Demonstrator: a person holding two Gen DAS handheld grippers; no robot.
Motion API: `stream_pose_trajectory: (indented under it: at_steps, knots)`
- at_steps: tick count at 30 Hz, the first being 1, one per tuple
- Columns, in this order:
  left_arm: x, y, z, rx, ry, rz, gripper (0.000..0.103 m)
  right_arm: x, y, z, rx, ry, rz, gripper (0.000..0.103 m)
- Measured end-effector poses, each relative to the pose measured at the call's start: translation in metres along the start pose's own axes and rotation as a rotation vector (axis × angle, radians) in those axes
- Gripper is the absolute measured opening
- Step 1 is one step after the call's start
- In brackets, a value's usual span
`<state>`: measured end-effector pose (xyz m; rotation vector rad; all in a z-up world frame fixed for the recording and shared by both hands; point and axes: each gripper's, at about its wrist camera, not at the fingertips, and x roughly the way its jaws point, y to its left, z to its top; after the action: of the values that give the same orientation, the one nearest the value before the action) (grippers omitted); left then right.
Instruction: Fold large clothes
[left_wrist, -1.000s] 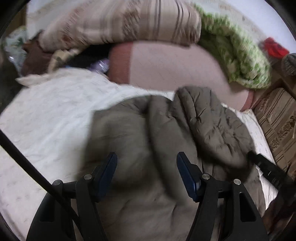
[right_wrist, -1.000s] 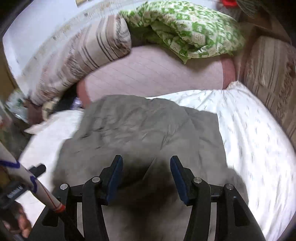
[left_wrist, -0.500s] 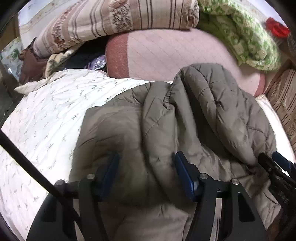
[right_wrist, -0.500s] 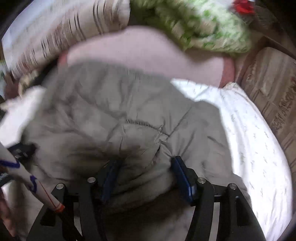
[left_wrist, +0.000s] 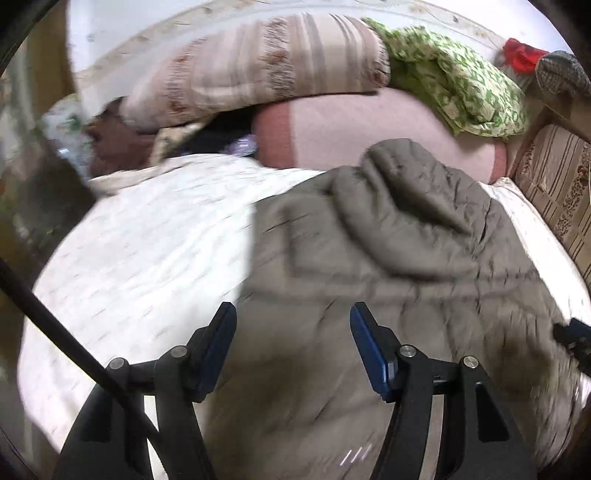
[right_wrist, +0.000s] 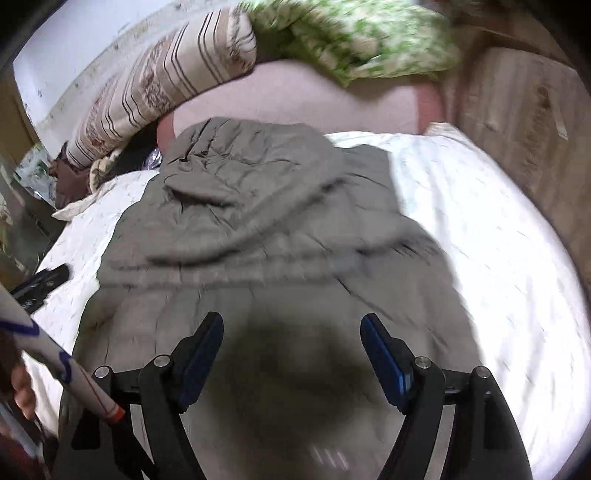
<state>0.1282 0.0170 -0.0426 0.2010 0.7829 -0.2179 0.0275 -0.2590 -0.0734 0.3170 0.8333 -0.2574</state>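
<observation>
A grey-olive quilted hooded jacket lies spread on the white patterned bed sheet, hood toward the pillows. It also shows in the right wrist view. My left gripper is open and empty, hovering over the jacket's near left part. My right gripper is open and empty above the jacket's near middle, casting a dark shadow on it. The right gripper's tip shows at the left wrist view's right edge; the left gripper shows at the right wrist view's left edge.
A pink bolster, a striped folded quilt and a green patterned blanket are piled at the bed's head. A striped brown sofa side borders the right. Clutter sits at the far left.
Both grippers have pulled back and up from the jacket and opened wider. The jacket, bunched up half a second ago, now lies flatter on the sheet.
</observation>
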Motion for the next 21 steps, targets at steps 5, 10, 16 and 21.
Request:
stream_pose_trajectory:
  at_steps: [5,10,16,21]
  knots:
    - [-0.033,0.039,-0.065,-0.119,0.032,0.060,0.064,-0.041,-0.039,-0.062,0.061,-0.006,-0.050,0.081]
    - [-0.038,0.085,-0.117,-0.268,0.143,0.078,0.064,-0.076,-0.075,-0.093,0.184,-0.028,-0.017,0.081]
    - [-0.051,0.125,-0.150,-0.300,0.162,0.149,0.064,-0.098,-0.140,-0.103,0.297,-0.041,-0.067,0.084]
    - [-0.045,0.141,-0.150,-0.312,0.191,0.070,0.064,-0.087,-0.173,-0.115,0.376,0.013,-0.011,0.084]
